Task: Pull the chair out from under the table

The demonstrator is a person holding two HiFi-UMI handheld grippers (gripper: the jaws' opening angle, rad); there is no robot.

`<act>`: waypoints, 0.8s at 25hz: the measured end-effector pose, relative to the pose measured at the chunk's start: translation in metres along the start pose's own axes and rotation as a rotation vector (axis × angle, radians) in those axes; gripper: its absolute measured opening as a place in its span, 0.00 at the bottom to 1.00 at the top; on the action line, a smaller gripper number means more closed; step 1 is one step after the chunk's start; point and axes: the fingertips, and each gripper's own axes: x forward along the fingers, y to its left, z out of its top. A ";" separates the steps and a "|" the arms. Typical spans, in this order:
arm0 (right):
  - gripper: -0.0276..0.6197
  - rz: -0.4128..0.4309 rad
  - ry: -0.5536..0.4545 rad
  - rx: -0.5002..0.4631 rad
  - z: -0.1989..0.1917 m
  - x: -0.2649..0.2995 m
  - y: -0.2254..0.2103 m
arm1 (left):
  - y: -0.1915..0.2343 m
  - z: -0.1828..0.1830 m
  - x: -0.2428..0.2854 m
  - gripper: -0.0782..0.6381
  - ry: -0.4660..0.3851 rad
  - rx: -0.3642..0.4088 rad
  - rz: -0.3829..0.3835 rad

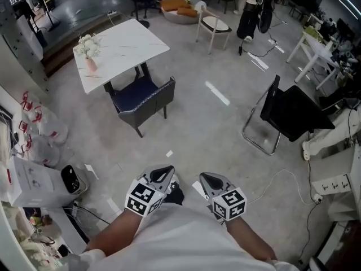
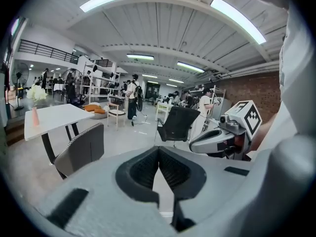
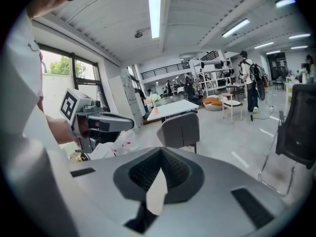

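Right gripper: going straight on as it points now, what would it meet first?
Probably the grey chair tucked at the white table, seen just above the tips of the right gripper. Only bare floor lies between; depth is unclear, so floor could come first.

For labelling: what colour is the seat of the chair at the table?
Dark blue seat; see head view.

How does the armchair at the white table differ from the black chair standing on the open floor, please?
The armchair is grey with a dark blue seat and straight dark legs; the black chair is black on a bent metal frame. The armchair sits tucked against the white table; the black chair stands alone. Both are upright and empty.
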 end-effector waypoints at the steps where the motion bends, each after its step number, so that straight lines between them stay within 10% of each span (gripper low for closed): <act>1: 0.05 0.006 0.005 -0.014 0.012 0.013 -0.008 | 0.016 0.010 0.006 0.11 -0.011 -0.003 0.015; 20: 0.05 0.141 0.039 -0.153 0.150 0.193 -0.080 | 0.221 0.093 0.063 0.11 -0.080 -0.027 0.179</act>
